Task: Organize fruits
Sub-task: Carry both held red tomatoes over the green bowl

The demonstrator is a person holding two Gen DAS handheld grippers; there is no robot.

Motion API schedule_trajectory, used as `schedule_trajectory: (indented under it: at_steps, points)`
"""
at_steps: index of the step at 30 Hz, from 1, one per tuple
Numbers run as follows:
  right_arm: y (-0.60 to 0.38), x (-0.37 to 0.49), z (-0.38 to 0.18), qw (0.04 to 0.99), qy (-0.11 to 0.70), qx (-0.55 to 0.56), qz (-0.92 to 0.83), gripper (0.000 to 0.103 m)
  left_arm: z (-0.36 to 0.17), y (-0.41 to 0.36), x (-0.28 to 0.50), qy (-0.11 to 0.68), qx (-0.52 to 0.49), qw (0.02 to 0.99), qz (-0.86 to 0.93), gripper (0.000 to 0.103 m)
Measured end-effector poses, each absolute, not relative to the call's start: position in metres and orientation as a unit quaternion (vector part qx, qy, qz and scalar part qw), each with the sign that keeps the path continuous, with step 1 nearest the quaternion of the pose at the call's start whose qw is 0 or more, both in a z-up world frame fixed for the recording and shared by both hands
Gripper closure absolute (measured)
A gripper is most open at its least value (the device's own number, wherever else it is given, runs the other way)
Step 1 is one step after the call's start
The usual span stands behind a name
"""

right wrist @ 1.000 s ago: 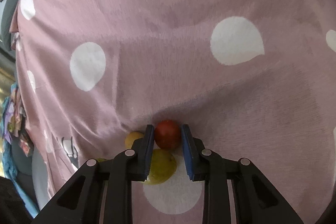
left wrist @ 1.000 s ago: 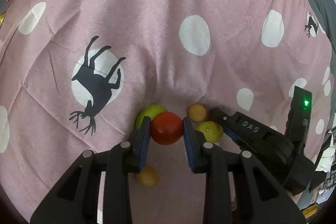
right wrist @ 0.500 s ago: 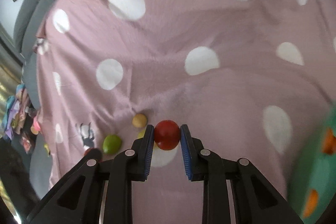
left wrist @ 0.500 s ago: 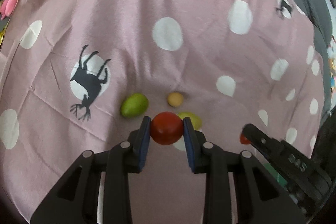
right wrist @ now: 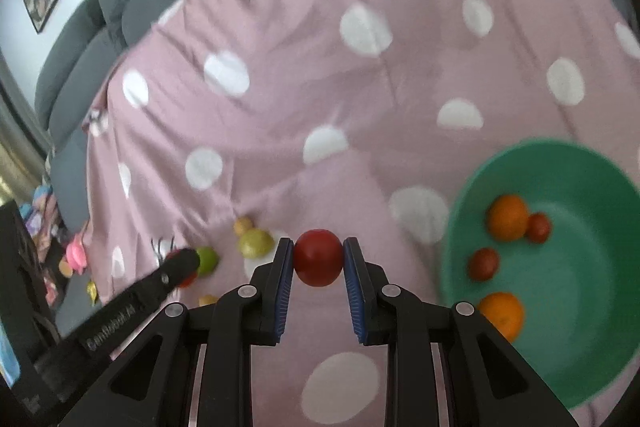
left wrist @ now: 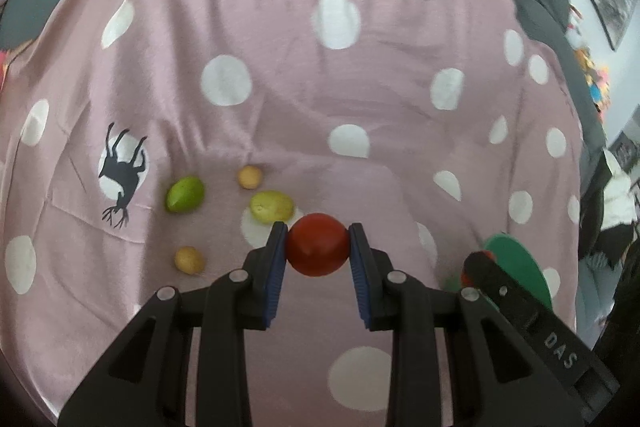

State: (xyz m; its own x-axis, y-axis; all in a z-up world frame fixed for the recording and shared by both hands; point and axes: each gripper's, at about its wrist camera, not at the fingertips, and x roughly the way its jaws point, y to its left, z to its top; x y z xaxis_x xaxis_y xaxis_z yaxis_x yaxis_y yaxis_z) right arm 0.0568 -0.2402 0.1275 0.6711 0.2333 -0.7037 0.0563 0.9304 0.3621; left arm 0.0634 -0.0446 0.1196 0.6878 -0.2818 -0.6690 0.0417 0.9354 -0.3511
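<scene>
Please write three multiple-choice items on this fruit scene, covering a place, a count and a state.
1. Where is the green bowl in the right wrist view?
A. right of the jaws
B. left of them
C. behind the sofa

2. How many fruits lie in the bowl?
A. two
B. four
C. six

3. The left gripper is:
A. open and empty
B. shut on a red fruit
C. shut on a lime

Answers: 1 A, the bowl fills the lower right; 2 B, two orange and two small red fruits; 3 B, the jaws press both its sides.

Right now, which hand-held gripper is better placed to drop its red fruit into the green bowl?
Right. The right hand-held gripper grips a red fruit with the green bowl just beside it; from the left hand-held gripper the bowl appears only at the frame's edge.
</scene>
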Motion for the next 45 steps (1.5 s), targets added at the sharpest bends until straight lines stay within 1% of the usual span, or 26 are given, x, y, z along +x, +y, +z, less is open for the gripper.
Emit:
schedule_trajectory:
  at_steps: [10, 24, 29, 36, 45]
  points:
    - [-0.285, 0.034, 0.144, 0.909, 0.37, 0.19, -0.008, 0.076, 0.128, -0.098, 0.045, 0.378, -0.114, 0.906, -0.149, 0.072]
    - [-0.354, 0.007, 0.143, 0.903, 0.353, 0.22, -0.108, 0.076, 0.114, -0.171, 0.045, 0.411, -0.089, 0.877, -0.235, 0.072]
    - [-0.37, 0.006, 0.133, 0.892, 0.365, 0.237, -0.123, 0.076, 0.107, -0.189, 0.043, 0.419, -0.082, 0.867, -0.257, 0.072]
    - [-0.384, 0.004, 0.125, 0.882, 0.382, 0.225, -0.161, 0.076, 0.096, -0.207, 0.039, 0.427, -0.06, 0.859, -0.275, 0.072]
    - [-0.392, 0.005, 0.116, 0.874, 0.398, 0.225, -0.165, 0.076, 0.087, -0.221, 0.035, 0.43, -0.043, 0.856, -0.285, 0.072]
